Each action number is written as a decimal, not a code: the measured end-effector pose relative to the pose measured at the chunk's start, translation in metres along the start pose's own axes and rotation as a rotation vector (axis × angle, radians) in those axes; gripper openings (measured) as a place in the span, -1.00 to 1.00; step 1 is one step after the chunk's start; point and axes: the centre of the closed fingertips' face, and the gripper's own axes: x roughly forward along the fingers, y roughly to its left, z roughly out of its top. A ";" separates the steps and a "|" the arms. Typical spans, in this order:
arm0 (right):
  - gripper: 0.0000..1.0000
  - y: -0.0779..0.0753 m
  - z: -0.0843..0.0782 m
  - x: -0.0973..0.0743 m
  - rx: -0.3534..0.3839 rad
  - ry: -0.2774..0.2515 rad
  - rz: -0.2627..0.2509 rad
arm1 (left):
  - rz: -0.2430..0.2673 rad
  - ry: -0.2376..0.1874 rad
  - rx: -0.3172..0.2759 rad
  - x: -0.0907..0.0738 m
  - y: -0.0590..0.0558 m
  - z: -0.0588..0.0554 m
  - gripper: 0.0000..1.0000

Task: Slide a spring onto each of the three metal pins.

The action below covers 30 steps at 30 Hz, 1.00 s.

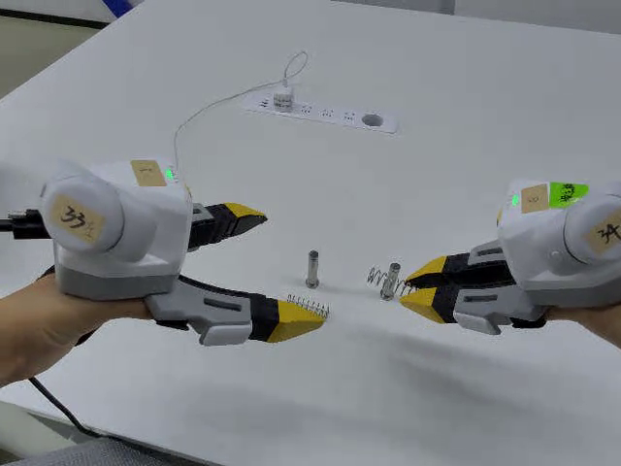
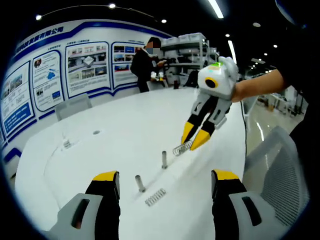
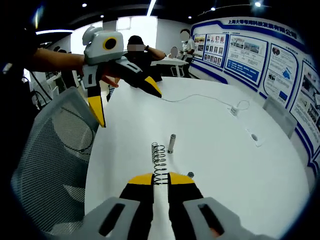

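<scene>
On the white table (image 1: 466, 146) a bare metal pin (image 1: 312, 269) stands upright. A second pin (image 1: 393, 280) stands to its right. My right gripper (image 1: 419, 285) is shut on one end of a spring (image 1: 377, 279); the spring sticks out level beside that second pin, not over it. The right gripper view shows this spring (image 3: 159, 162) reaching forward from the shut gripper (image 3: 161, 181), with a pin head (image 3: 190, 175) just right of the jaws. My left gripper (image 1: 281, 267) is open. A loose spring (image 1: 310, 309) lies by its lower jaw tip.
A white power strip (image 1: 320, 112) with a plug and a thin cable lies at the far side. A grey mesh chair (image 3: 55, 150) stands at the table's near edge. People stand far off by the wall posters (image 2: 85, 65).
</scene>
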 end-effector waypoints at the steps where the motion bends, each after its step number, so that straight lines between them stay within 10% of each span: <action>1: -0.80 0.002 0.005 -0.002 -0.015 -0.005 0.006 | -0.008 -0.003 0.006 0.002 -0.002 0.001 0.51; 30: -0.80 0.048 0.031 -0.007 -0.267 0.018 0.095 | -0.135 -0.034 0.093 0.016 -0.044 0.014 -0.35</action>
